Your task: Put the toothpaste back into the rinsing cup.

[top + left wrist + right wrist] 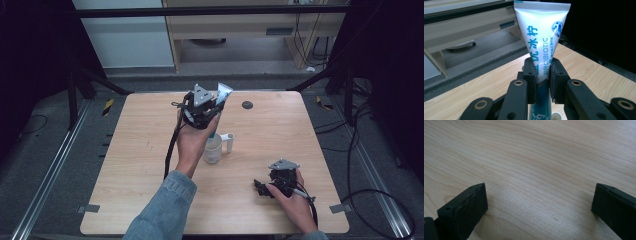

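Observation:
A white and blue toothpaste tube (541,37) stands upright between the jaws of my left gripper (541,77), which is shut on its lower half. From above, that gripper (212,107) is held over the middle of the wooden table (140,165), the tube's crimped end (223,92) pointing up and away. Directly below the hand stands a clear cup (213,148) with a white handle. My right gripper (260,188) rests low at the table's front right, its jaws wide apart over bare wood (539,195) with nothing between them.
A small dark round mark (247,105) lies near the table's far edge. Cables trail from both grippers toward the front edge. Beyond the table are a pale cabinet (235,30) and black frame legs on grey floor.

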### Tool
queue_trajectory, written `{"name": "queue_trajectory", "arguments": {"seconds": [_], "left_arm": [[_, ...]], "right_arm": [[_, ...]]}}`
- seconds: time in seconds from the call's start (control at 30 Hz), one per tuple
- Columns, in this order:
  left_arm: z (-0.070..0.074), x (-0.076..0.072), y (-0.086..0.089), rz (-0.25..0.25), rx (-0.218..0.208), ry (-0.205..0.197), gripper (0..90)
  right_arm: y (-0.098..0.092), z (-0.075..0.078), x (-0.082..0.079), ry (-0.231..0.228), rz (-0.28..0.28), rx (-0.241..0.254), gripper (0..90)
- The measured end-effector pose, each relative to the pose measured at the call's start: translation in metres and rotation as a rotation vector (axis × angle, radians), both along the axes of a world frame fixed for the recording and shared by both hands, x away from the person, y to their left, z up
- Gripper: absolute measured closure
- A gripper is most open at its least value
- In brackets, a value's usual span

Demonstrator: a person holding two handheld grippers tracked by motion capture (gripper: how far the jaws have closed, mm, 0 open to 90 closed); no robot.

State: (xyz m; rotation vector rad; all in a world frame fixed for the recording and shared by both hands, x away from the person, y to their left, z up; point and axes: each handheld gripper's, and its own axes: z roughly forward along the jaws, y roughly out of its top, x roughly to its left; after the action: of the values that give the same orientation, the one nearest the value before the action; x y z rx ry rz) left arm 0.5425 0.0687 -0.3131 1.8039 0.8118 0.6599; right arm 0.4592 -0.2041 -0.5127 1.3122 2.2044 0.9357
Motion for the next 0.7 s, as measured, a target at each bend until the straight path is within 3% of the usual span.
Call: {"name": "queue_trajectory", "arguments": {"seconds": [0.27,0.5,0.7], "left_arm": [[-0.011,-0.002,0.007,0.001,-0.018,-0.04,77.4],[-0.019,-0.004,0.01,0.006,-0.011,-0.05,77.3],[-0.027,-0.002,0.015,0.002,-0.047,-0.043,77.3]], "right_arm": [[0.0,0.0,0.0,0.001,-0.001,0.001,0.4],[0.0,0.0,0.0,0.001,0.0,0.002,0.4],[0.0,0.0,0.0,0.001,0.0,0.002,0.4]]}}
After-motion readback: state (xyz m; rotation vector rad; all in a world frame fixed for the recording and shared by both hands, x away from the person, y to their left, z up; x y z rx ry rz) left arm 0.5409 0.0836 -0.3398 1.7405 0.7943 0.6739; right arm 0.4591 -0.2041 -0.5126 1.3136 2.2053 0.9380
